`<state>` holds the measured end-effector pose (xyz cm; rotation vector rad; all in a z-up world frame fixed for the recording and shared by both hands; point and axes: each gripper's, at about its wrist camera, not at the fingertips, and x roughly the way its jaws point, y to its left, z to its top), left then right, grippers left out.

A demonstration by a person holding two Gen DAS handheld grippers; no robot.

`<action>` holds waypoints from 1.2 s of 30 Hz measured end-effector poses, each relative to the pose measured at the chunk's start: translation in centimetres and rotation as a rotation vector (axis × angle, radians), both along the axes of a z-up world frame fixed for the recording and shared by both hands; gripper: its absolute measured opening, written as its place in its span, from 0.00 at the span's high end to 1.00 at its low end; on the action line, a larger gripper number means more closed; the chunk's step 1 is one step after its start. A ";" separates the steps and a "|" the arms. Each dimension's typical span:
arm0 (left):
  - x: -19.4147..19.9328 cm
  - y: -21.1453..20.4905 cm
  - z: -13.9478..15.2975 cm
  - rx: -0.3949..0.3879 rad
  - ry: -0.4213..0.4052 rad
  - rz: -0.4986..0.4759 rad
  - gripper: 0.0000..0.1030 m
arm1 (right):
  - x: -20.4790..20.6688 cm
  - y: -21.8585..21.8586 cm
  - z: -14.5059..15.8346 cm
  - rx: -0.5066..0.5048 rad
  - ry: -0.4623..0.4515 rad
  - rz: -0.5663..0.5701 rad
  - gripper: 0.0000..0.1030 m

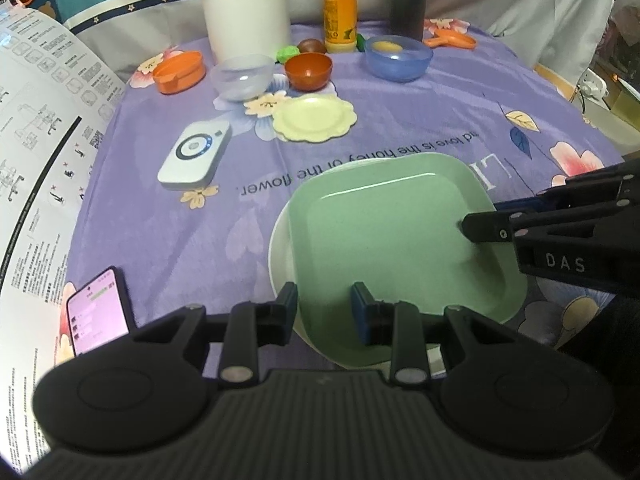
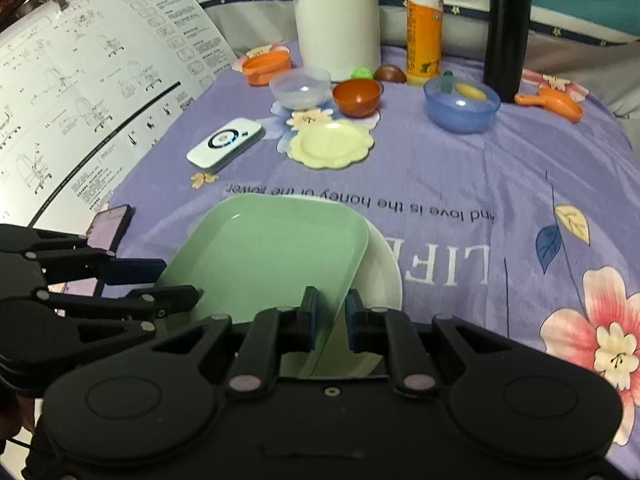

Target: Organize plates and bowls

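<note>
A green square plate [image 1: 396, 236] [image 2: 272, 256] lies on a white round plate [image 1: 280, 264] [image 2: 384, 276] near the table's front. My right gripper [image 2: 330, 316] is shut on the green plate's near edge; it shows at the right in the left wrist view [image 1: 476, 228]. My left gripper [image 1: 325, 308] is open, its fingers straddling the plates' left rim; it shows at the left in the right wrist view [image 2: 180, 280]. A yellow scalloped plate [image 1: 314, 118] [image 2: 331, 145], a clear bowl [image 1: 242, 76], a brown bowl [image 1: 308, 70] and a blue bowl [image 1: 398, 58] sit farther back.
A white remote-like device [image 1: 195, 156], a phone [image 1: 98, 316], an orange dish [image 1: 178, 72], a white jug [image 1: 246, 4], an orange bottle [image 1: 340, 4] and a black cylinder [image 2: 506, 28] stand on the purple cloth. A printed sheet [image 1: 36, 160] rises at the left.
</note>
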<state>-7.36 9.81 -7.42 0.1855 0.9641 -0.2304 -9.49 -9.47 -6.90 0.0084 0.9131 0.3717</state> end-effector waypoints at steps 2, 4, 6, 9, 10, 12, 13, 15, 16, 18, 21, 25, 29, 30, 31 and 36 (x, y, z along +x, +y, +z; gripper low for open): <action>0.2 0.0 -0.2 0.003 0.005 -0.001 0.72 | 0.2 0.0 -0.3 0.001 0.014 -0.002 0.86; 0.3 0.1 -0.4 0.003 0.012 0.000 0.72 | 0.4 0.0 -0.7 0.004 0.026 -0.003 0.86; 0.5 0.1 -0.6 0.003 0.016 0.003 0.72 | 0.6 0.1 -1.0 0.003 0.034 -0.002 0.86; 0.7 0.3 -0.9 -0.004 0.023 0.009 0.72 | 0.9 0.3 -1.4 -0.001 0.044 -0.002 0.86; 0.8 0.3 -0.9 -0.006 0.026 0.010 0.72 | 1.0 0.4 -1.5 -0.002 0.047 -0.003 0.86; 0.9 0.4 -0.9 -0.013 0.029 0.013 0.71 | 1.2 0.4 -1.8 0.001 0.059 -0.005 0.86; 1.0 0.5 -0.9 -0.018 0.028 0.015 0.70 | 1.3 0.4 -1.8 0.005 0.063 -0.007 0.85; 0.9 0.6 -0.5 -0.030 0.010 0.019 0.56 | 1.5 0.2 -1.8 0.020 0.073 -0.013 0.84; 0.8 0.6 -0.2 -0.034 -0.007 0.024 0.51 | 1.5 0.2 -1.7 0.026 0.073 -0.015 0.78; 0.8 0.7 0.5 -0.039 -0.046 0.034 0.34 | 1.4 0.0 -1.3 0.036 0.060 -0.018 0.65; 0.9 0.7 1.1 -0.042 -0.082 0.048 0.25 | 1.2 -0.1 -0.5 0.042 0.029 -0.025 0.47; 1.3 0.7 1.4 -0.066 -0.094 0.078 0.14 | 1.2 -1.1 0.5 0.056 -0.005 -0.061 0.33; 2.0 1.0 1.7 -0.085 -0.105 0.091 0.04 | 1.8 -2.3 1.1 0.082 -0.014 -0.105 0.19; 2.2 1.0 1.8 -0.088 -0.111 0.094 0.01 | 2.0 -2.5 1.3 0.085 -0.014 -0.111 0.16; 2.5 1.2 1.9 -0.093 -0.119 0.097 0.01 | 2.2 -2.7 1.4 0.089 -0.014 -0.116 0.09; 4.1 1.9 2.2 -0.090 -0.136 0.118 0.00 | 3.4 -3.4 2.1 0.107 -0.019 -0.141 0.02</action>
